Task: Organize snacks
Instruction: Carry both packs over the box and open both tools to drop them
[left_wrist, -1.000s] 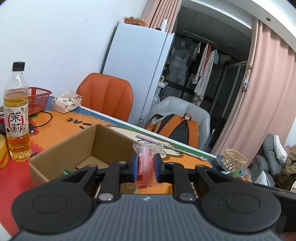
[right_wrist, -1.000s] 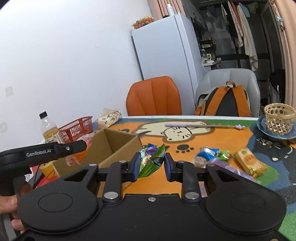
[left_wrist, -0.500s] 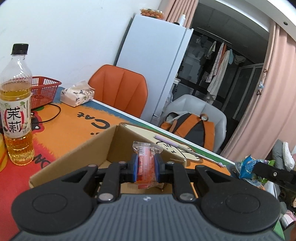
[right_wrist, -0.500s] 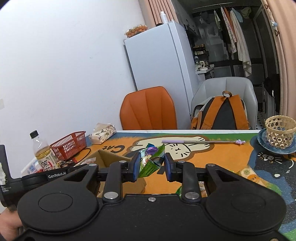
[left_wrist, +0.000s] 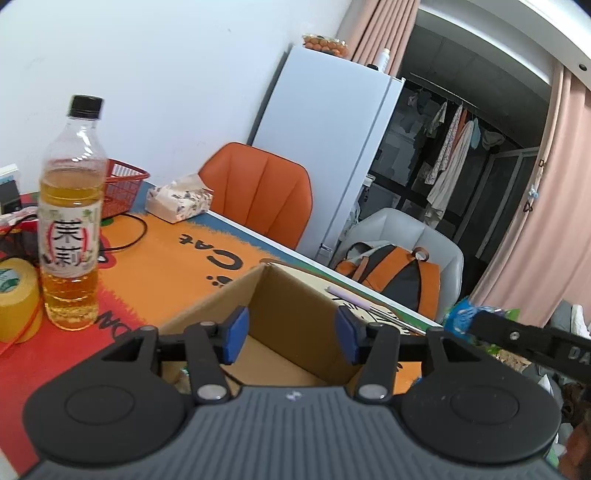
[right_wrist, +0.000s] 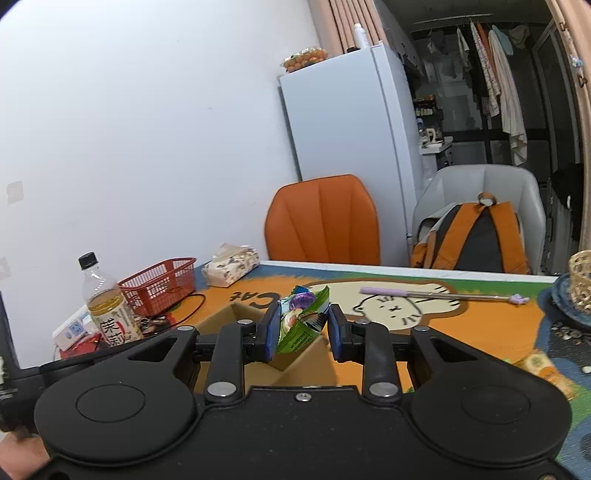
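My left gripper (left_wrist: 292, 332) hangs over the open cardboard box (left_wrist: 291, 291); its jaws are opening and nothing is between the blue pads. The box's floor below them is mostly hidden by the gripper body. My right gripper (right_wrist: 301, 330) is shut on a green snack packet (right_wrist: 303, 314) and holds it above the near corner of the box (right_wrist: 236, 317). In the left wrist view one of the right gripper's fingers (left_wrist: 517, 334) reaches in from the right with the packet (left_wrist: 460, 317) at its tip.
A tea bottle (left_wrist: 70, 229), a yellow tape roll (left_wrist: 14, 299), a red basket (left_wrist: 118, 188) and a tissue pack (left_wrist: 179, 199) stand left of the box. A purple pen (right_wrist: 436, 293), a wicker basket (right_wrist: 581, 280) and an orange snack packet (right_wrist: 543, 365) lie to the right.
The left jaws have opened and the red snack packet they held is gone from between them. Both grippers have shifted left; the right one now holds its green packet over the box.
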